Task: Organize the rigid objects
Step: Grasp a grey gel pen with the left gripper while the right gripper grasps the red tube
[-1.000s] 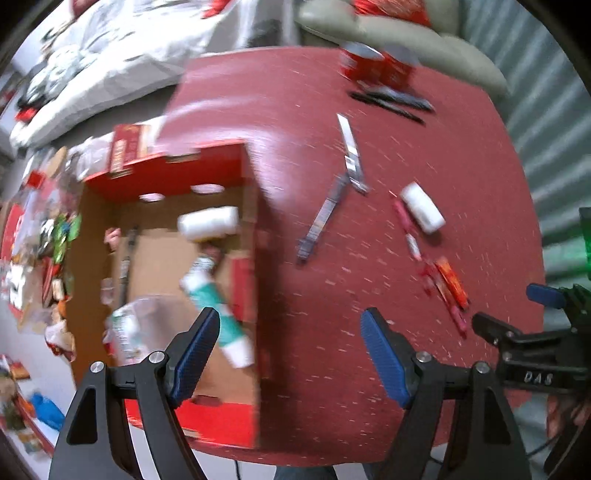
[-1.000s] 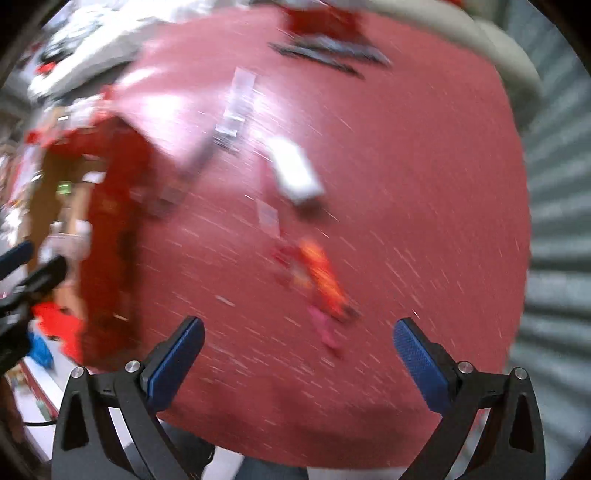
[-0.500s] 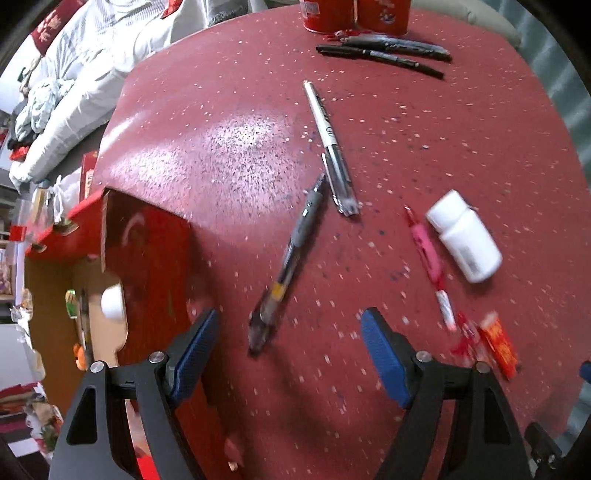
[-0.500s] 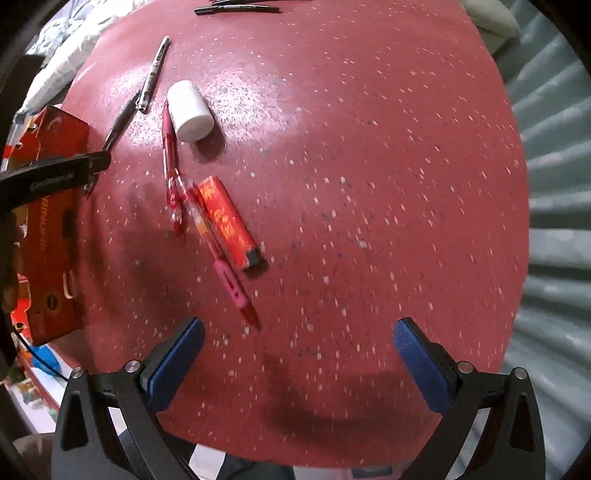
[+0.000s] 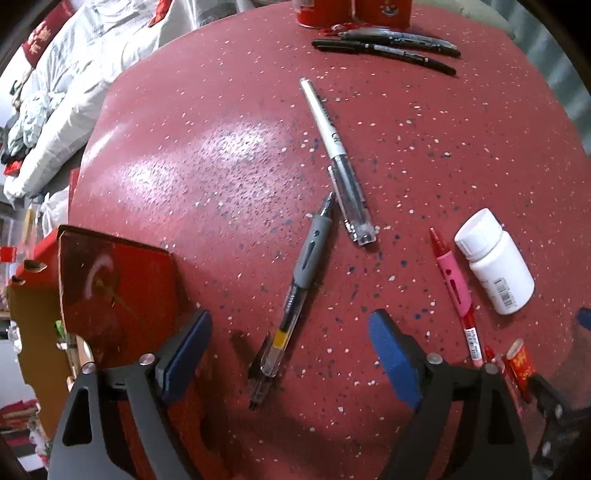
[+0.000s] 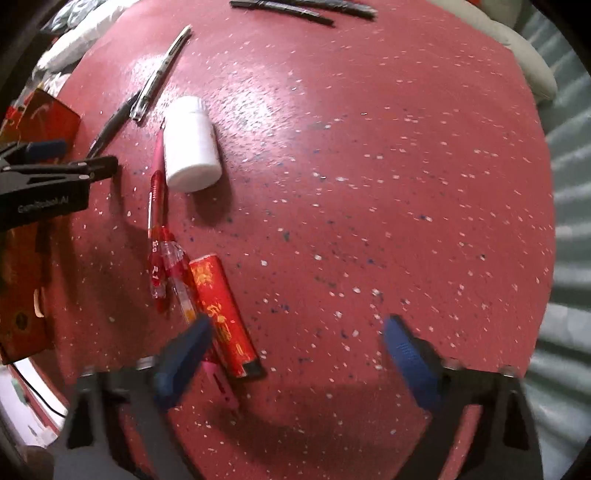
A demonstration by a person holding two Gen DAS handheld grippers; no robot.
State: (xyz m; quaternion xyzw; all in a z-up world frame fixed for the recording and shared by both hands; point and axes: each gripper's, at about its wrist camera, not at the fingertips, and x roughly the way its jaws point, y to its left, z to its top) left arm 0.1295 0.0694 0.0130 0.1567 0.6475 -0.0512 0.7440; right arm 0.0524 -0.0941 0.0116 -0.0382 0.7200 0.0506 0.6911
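Observation:
On the red speckled table [image 5: 221,155], my left gripper [image 5: 291,350] is open and empty, low over a grey-grip pen [image 5: 295,291] that lies between its jaws. A silver pen [image 5: 336,155], a red-pink pen [image 5: 456,291] and a white pill bottle [image 5: 495,262] lie to its right. My right gripper [image 6: 295,350] is open and empty, with a red lighter [image 6: 221,314] just inside its left finger. The white bottle [image 6: 190,144] and the red pens [image 6: 159,221] lie beyond it. The left gripper also shows in the right wrist view [image 6: 55,166].
A red cardboard box [image 5: 110,288] stands at the table's left edge, beside my left gripper. Two black pens [image 5: 384,44] and red cans [image 5: 321,14] lie at the far edge. A bed with white bedding [image 5: 66,85] is beyond the table.
My left gripper has come from above the box to the grey-grip pen and moved closer over it. My right gripper has moved forward and down, so the red lighter is now at its left finger.

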